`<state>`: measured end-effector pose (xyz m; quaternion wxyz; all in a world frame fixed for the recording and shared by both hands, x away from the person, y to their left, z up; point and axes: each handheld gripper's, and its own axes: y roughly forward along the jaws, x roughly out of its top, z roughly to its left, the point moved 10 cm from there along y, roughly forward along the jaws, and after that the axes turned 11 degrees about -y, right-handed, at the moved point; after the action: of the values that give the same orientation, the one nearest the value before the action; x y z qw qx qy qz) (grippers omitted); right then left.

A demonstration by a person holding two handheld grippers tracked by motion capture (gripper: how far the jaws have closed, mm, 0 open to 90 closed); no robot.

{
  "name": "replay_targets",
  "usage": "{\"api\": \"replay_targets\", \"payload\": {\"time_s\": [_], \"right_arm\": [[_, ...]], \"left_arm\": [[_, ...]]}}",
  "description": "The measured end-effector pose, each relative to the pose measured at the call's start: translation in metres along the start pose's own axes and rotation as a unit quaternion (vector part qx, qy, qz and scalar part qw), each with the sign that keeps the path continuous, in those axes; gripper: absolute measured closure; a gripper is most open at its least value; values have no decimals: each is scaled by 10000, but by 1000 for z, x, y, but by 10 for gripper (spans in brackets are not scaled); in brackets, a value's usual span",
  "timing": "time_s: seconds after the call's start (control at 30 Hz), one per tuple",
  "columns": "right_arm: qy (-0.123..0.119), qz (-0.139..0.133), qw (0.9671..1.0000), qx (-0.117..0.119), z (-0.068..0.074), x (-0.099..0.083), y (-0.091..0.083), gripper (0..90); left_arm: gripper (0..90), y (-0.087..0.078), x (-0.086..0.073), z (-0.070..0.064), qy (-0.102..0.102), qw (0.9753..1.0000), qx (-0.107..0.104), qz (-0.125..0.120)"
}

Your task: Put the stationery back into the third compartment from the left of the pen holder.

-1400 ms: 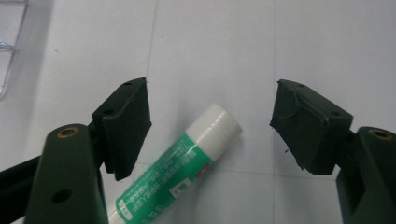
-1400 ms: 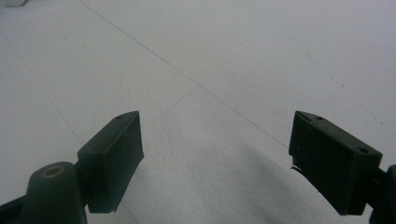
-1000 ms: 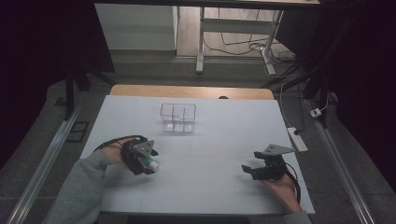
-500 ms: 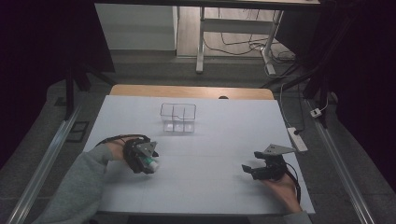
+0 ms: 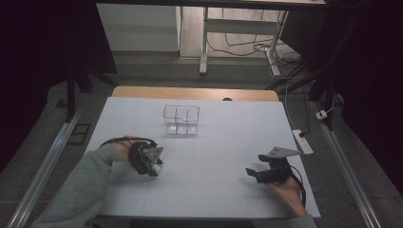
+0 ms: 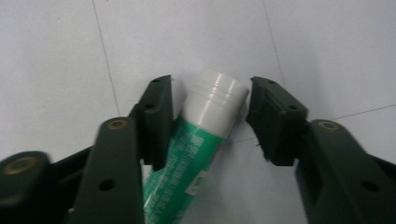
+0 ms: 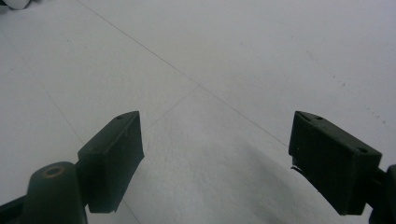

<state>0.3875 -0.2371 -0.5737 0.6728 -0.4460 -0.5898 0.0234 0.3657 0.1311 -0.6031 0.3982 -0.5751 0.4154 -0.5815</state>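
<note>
A green glue stick [image 6: 196,140] with a white cap [image 6: 217,100] lies on the white table sheet, tilted between the jaws of my left gripper [image 6: 210,100]. The left jaw rests against the tube, and a thin gap shows between the cap and the right jaw. In the high view this gripper [image 5: 154,168] points down at the front left of the table with the stick's white end [image 5: 157,170] under it. My right gripper [image 5: 251,172] sits low at the front right, open wide over bare sheet [image 7: 215,135] with nothing between its fingers.
A clear plastic compartment box [image 5: 181,119] stands at the middle back of the white sheet [image 5: 228,137]. The table's wooden far edge [image 5: 190,92] shows behind it. A white power strip [image 5: 304,141] lies on the floor off the right side.
My left forearm has swung slightly to the left while its gripper stays over the glue stick. The right gripper has not moved.
</note>
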Motion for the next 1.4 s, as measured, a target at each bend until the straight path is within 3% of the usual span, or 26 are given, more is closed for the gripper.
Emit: {"api": "replay_targets", "payload": {"time_s": [0.13, 0.23, 0.37, 0.5, 0.7, 0.9, 1.1, 1.3, 1.4], "right_arm": [[-4, 5, 10000, 5, 0, 0, 0, 172], [-4, -6, 10000, 1, 0, 0, 0, 171], [-12, 23, 10000, -6, 0, 0, -1, 172], [3, -5, 10000, -13, 0, 0, -1, 172], [-7, -21, 10000, -7, 0, 1, -1, 172], [-3, -16, 10000, -10, 0, 1, -1, 172], [-1, 21, 10000, -2, 0, 0, -1, 172], [15, 13, 10000, -36, 0, 0, -1, 172], [30, -14, 10000, 1, 0, 0, -1, 172]], "left_arm": [[558, 0, 1, -1, 214, 9997, 8, 111], [581, 0, 2, -2, 420, 9988, 131, 230], [601, -1, 2, -3, 565, 9976, 211, 329], [611, -2, 1, -3, 576, 9972, 277, 376], [641, -12, 0, 2, 331, 9976, 571, 199], [645, -20, 0, 6, 51, 9954, 958, -51], [646, -29, -1, 14, -239, 9909, 1291, -285], [646, -40, -1, 21, -682, 9860, 1404, -592], [646, -44, 0, 24, -888, 9820, 1494, -733]]}}
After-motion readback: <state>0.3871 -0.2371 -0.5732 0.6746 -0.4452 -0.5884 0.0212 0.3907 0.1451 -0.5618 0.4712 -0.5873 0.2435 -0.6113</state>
